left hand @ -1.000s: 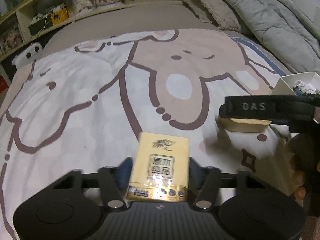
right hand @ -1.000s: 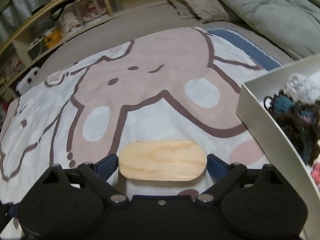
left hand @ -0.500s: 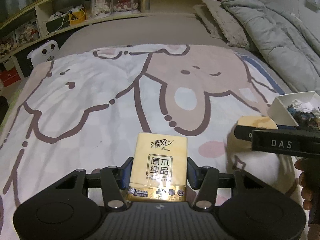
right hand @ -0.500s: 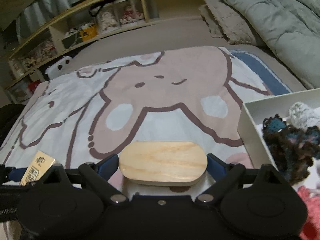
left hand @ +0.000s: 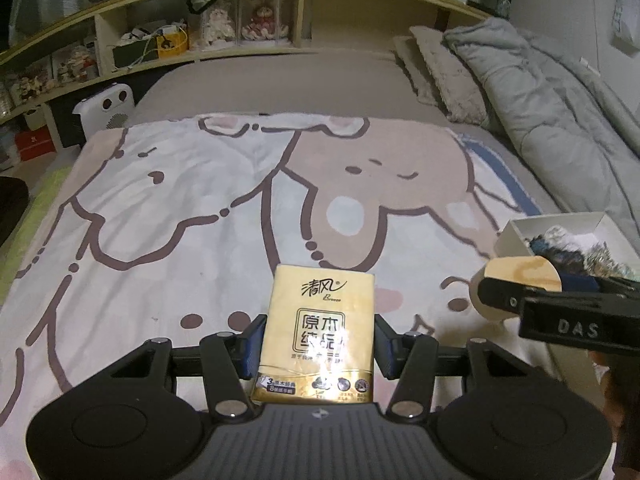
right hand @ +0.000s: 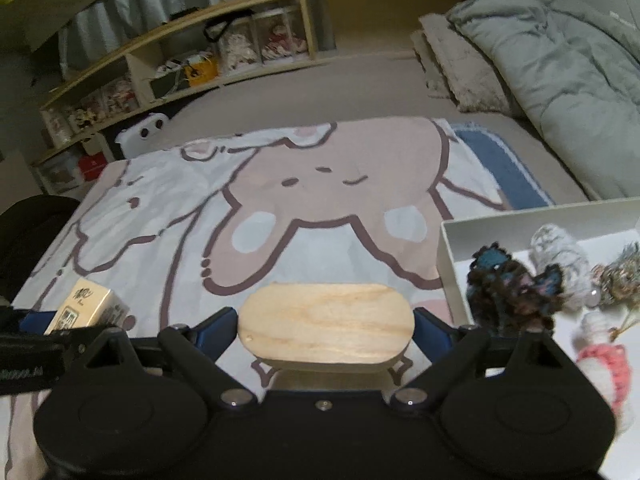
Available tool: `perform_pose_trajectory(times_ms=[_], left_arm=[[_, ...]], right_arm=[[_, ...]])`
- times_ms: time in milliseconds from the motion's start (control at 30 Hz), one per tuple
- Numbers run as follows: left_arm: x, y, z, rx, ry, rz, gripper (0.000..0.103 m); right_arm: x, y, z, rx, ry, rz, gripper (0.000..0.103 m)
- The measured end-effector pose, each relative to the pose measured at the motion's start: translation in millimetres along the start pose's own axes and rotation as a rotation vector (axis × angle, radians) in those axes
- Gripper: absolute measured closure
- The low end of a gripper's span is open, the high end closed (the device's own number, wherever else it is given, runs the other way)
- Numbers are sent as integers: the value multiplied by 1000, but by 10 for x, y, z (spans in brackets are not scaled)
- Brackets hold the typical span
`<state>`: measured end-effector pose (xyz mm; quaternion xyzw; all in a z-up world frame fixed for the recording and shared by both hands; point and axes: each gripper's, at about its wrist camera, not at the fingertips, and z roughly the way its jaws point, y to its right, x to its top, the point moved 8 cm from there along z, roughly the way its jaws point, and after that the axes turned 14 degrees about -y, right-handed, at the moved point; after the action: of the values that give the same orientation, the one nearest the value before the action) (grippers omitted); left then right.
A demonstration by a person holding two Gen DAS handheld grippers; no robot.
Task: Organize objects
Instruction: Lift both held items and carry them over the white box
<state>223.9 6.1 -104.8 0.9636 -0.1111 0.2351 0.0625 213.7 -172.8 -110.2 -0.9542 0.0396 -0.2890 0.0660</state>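
My left gripper (left hand: pixel 320 342) is shut on a yellow tissue pack (left hand: pixel 322 328) and holds it above the cartoon blanket (left hand: pixel 200 208). My right gripper (right hand: pixel 324 328) is shut on an oval wooden block (right hand: pixel 326 322), also held above the blanket. The block shows in the left wrist view (left hand: pixel 516 274) at the right, and the tissue pack shows in the right wrist view (right hand: pixel 86 306) at the lower left. A white box (right hand: pixel 448 256) with several yarn items (right hand: pixel 512 284) sits just right of my right gripper.
A grey duvet (left hand: pixel 560 112) and pillows (left hand: pixel 444 72) lie at the back right of the bed. A wooden shelf (left hand: pixel 200 36) with toys and boxes runs along the back. A white fan heater (left hand: pixel 106 108) stands at the back left.
Both grippers have risen and tilted up with their objects still held. More of the shelf and room shows, and the white box sits lower in view.
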Motion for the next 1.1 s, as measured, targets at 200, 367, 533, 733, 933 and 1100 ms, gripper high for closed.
perform_pose_trajectory(times_ms=[200, 367, 533, 733, 933, 1100], left_arm=[[-70, 145, -259, -7, 30, -21, 49], [-114, 329, -444, -17, 50, -20, 49], [-163, 538, -591, -33, 64, -21, 49], [-218, 802, -697, -50, 73, 1, 49], [-216, 1119, -742, -79, 83, 32, 49], [-188, 1463, -726, -130, 85, 48, 49]], right_arm=[[-58, 99, -394, 9, 15, -39, 9], [-125, 255, -712, -4, 31, -60, 9], [-209, 443, -991, -16, 46, -67, 9], [-301, 729, -1207, -45, 53, -60, 9], [-389, 1095, -1382, -70, 50, -44, 9], [-442, 1428, -1501, -102, 56, -22, 9]])
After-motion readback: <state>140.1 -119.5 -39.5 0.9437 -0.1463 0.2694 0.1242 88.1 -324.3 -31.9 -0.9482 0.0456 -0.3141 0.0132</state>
